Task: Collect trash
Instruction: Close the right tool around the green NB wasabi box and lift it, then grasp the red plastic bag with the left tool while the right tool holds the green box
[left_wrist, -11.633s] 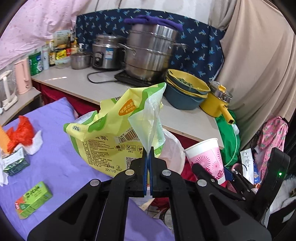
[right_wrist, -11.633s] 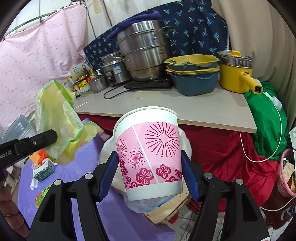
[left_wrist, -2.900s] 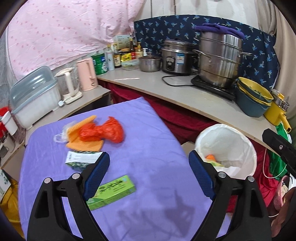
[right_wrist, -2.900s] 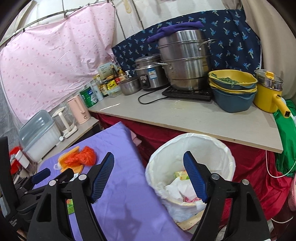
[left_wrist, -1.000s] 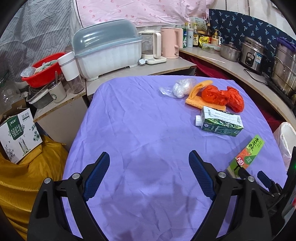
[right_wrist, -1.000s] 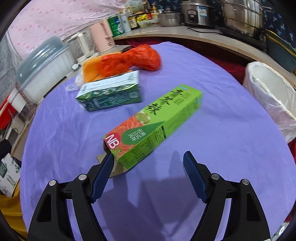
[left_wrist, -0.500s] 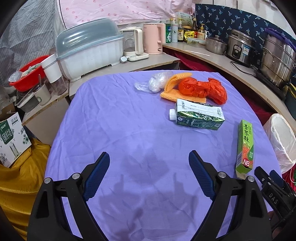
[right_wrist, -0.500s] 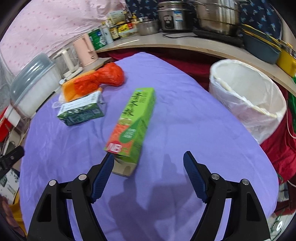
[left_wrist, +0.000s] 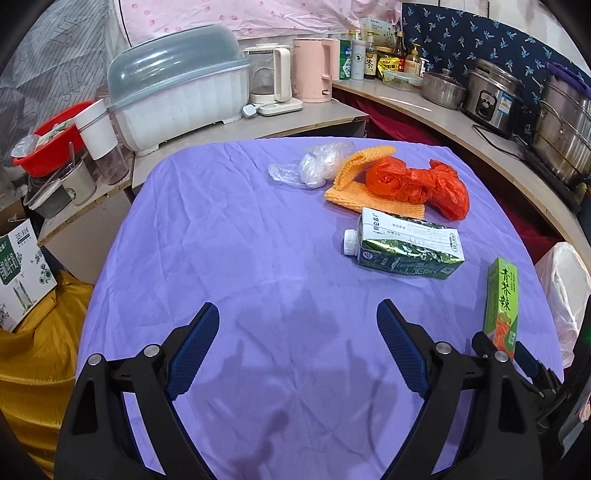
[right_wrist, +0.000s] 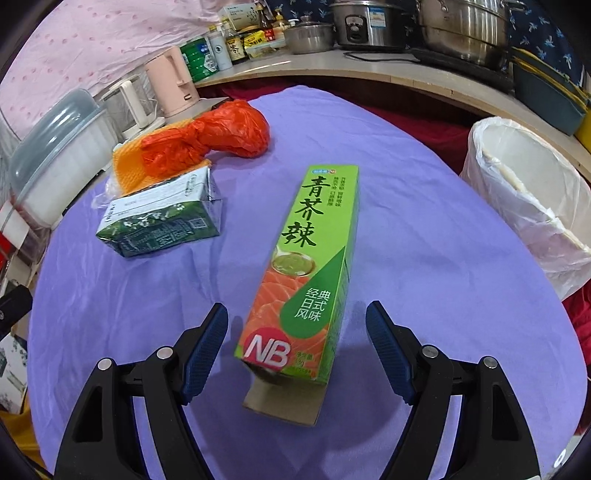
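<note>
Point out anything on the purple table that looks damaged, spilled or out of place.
Nothing is spilled. The long green box has its near end flap hanging open, showing bare cardboard. The green carton lies on its side, dented. A knotted orange bag sits on a yellow cloth, next to crumpled clear plastic.

Green wasabi box (right_wrist: 314, 266) flat on purple cloth; milk carton (right_wrist: 162, 218) on side; orange bag (right_wrist: 218, 136) crumpled.

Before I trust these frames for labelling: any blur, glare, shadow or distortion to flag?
Left wrist view: sharp, strong fisheye bending at the edges, gripper shadows on the purple cloth. Right wrist view: the green box is crisp and its print readable, soft shadow beside it, the white bin stretched near the edge; no harsh glare in either.
</note>
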